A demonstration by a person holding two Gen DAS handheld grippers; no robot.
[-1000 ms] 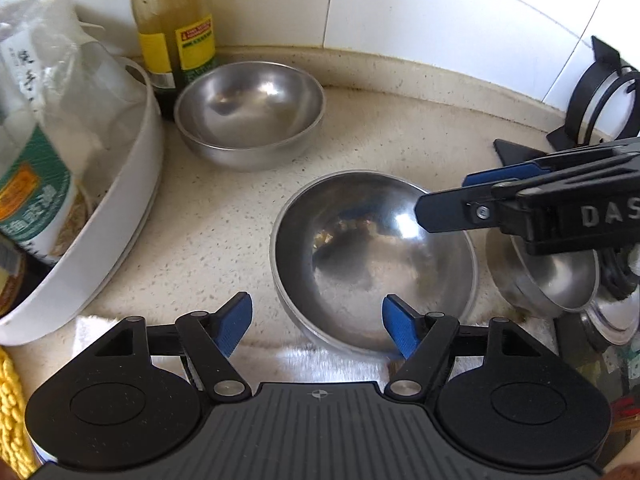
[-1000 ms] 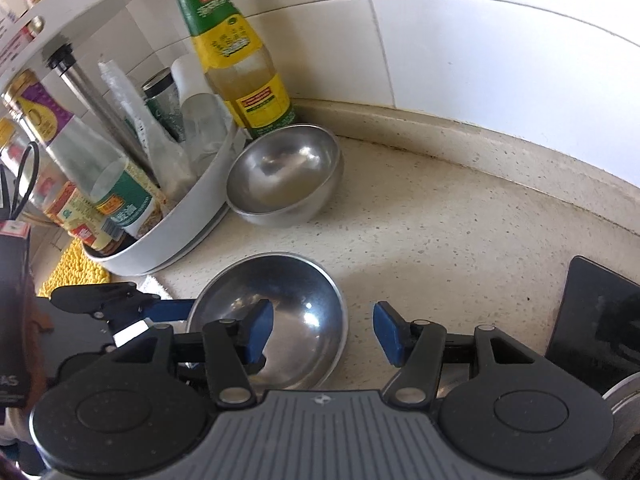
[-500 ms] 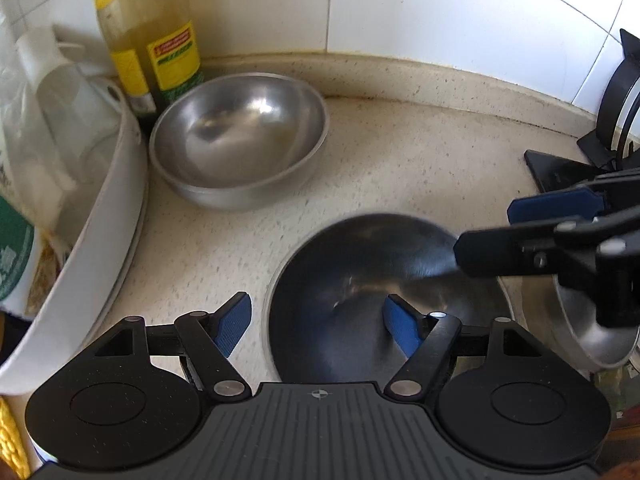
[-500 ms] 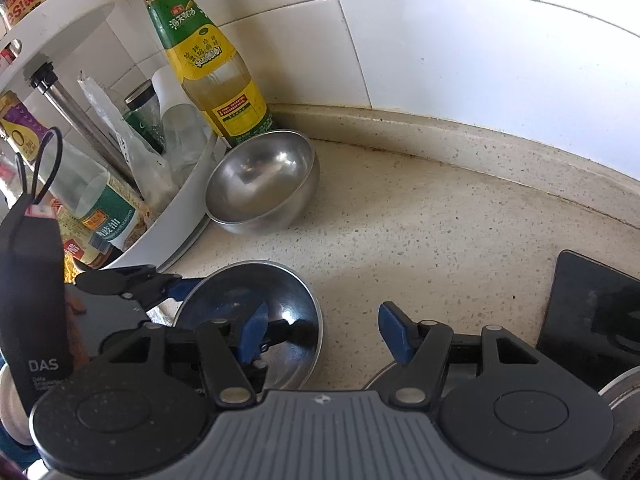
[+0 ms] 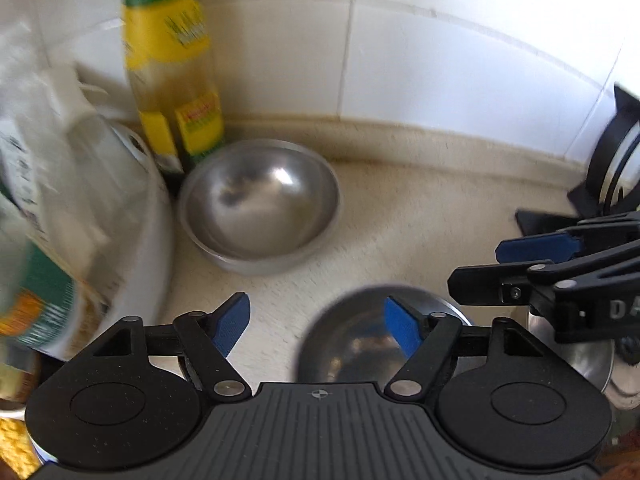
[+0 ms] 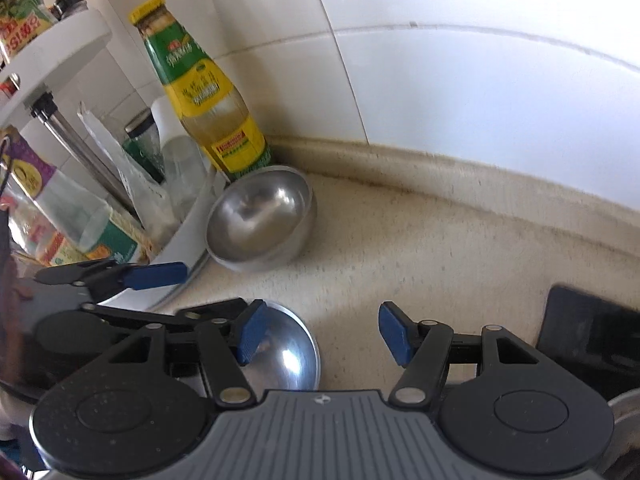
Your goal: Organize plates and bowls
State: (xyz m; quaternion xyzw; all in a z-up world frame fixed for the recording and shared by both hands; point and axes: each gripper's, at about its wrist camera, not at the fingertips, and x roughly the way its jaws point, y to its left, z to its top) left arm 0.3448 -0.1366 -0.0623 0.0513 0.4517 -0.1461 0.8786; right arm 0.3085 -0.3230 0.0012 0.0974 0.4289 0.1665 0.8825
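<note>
A steel bowl (image 5: 260, 208) sits at the back of the counter beside a yellow-labelled bottle; it also shows in the right wrist view (image 6: 260, 220). A wider steel bowl (image 5: 360, 340) lies on the counter under my left gripper (image 5: 316, 324), which is open and empty, its right finger over the bowl. In the right wrist view this bowl (image 6: 288, 356) lies under the left finger of my right gripper (image 6: 320, 332), also open and empty. A third steel bowl (image 5: 580, 356) sits at the right, below the right gripper (image 5: 500, 272).
A white round rack (image 6: 176, 256) with bottles and packets stands at the left. The yellow-labelled bottle (image 6: 208, 96) stands against the tiled wall. A black stove edge (image 6: 592, 328) is at the right. A pot lid in a black holder (image 5: 616, 160) stands at far right.
Both grippers have drawn back and tilted up. The wide bowl has slid toward the bottom of both views and the back bowl sits nearer the centre. The jaws stay open.
</note>
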